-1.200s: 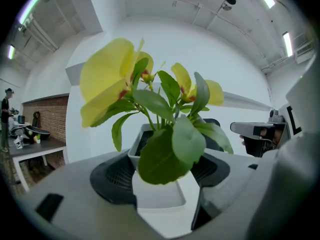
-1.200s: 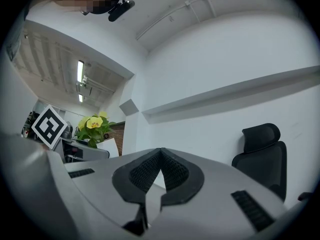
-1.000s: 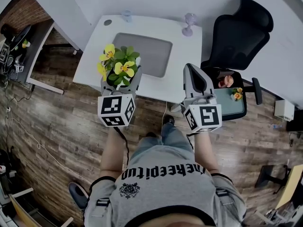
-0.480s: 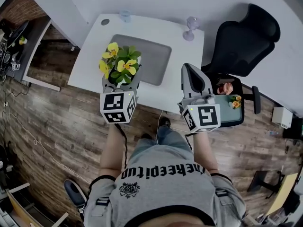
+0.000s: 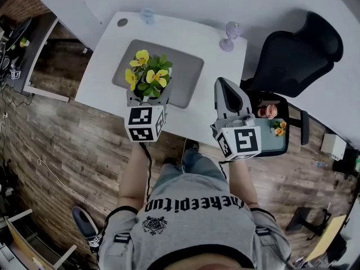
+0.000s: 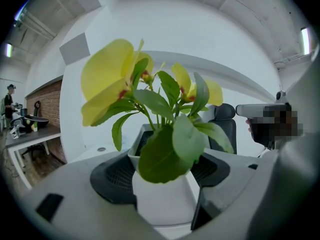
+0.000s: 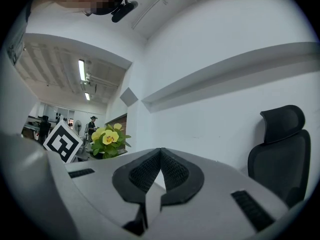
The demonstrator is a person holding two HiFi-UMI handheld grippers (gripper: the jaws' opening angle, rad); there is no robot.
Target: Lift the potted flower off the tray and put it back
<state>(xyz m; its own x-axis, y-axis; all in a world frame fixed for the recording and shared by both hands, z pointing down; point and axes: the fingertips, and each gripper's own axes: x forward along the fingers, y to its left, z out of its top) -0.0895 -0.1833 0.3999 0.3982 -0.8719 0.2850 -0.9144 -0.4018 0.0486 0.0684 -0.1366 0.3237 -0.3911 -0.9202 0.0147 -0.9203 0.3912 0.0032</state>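
Note:
The potted flower (image 5: 148,79), yellow blooms over green leaves in a white pot (image 6: 161,200), is held in the air above the near left part of the grey tray (image 5: 185,65). My left gripper (image 5: 148,98) is shut on the white pot, a dark pad pressed against each side. The plant fills the left gripper view and hides the tray there. My right gripper (image 5: 225,89) hangs over the table's near right edge with its jaws shut together and nothing between them. The flower (image 7: 108,140) also shows small at the left of the right gripper view.
The white table (image 5: 225,75) carries a pale purple stemmed glass (image 5: 229,35) at its back right and a small clear cup (image 5: 147,16) at the back. A black office chair (image 5: 295,52) stands to the right. Wooden floor lies below me.
My left gripper has carried the potted flower forward and to the right, from beyond the table's left edge to over the tray. The right gripper stays about where it was.

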